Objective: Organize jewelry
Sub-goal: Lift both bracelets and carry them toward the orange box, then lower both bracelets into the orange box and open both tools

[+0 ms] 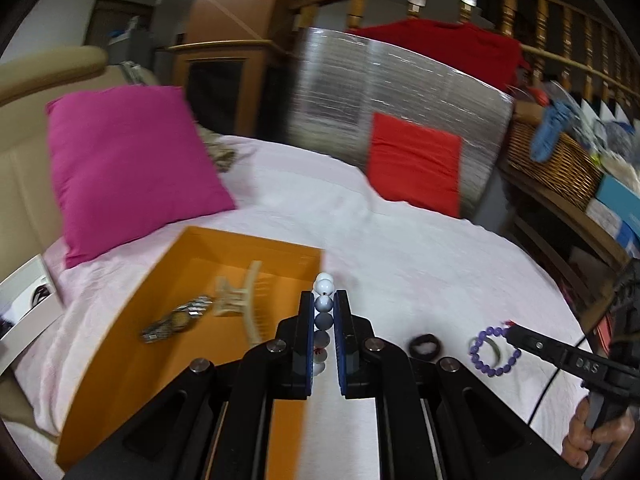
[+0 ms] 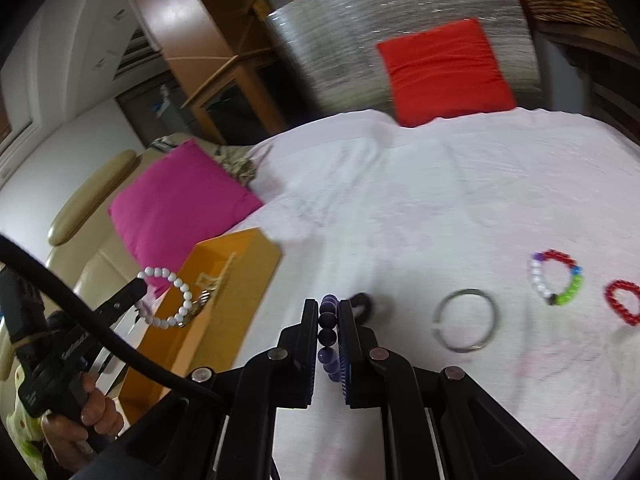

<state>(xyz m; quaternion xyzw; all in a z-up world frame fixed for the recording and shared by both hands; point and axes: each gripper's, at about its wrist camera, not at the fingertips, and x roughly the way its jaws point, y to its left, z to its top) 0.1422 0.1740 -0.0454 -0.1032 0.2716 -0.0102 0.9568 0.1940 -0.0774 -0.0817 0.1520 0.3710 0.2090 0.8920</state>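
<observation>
My left gripper (image 1: 324, 300) is shut on a white bead bracelet (image 1: 324, 286), held by the right rim of the orange box (image 1: 120, 320); the bracelet also shows in the right wrist view (image 2: 176, 298), in the air above the box (image 2: 224, 328). In the box lie a cream hair claw (image 1: 240, 304) and a dark metal piece (image 1: 176, 322). My right gripper (image 2: 329, 308) is shut on a purple bead bracelet (image 2: 328, 326), seen too in the left wrist view (image 1: 494, 350). On the pink sheet lie a black ring (image 1: 424, 346), a silver bangle (image 2: 466, 320), a multicolour bead bracelet (image 2: 556, 282) and a red bracelet (image 2: 624, 302).
A magenta cushion (image 1: 128, 168) lies behind the box, a red cushion (image 1: 416, 160) leans on a silver foil panel (image 1: 400, 92) at the back. A wicker basket (image 1: 560, 160) and shelves stand to the right of the bed.
</observation>
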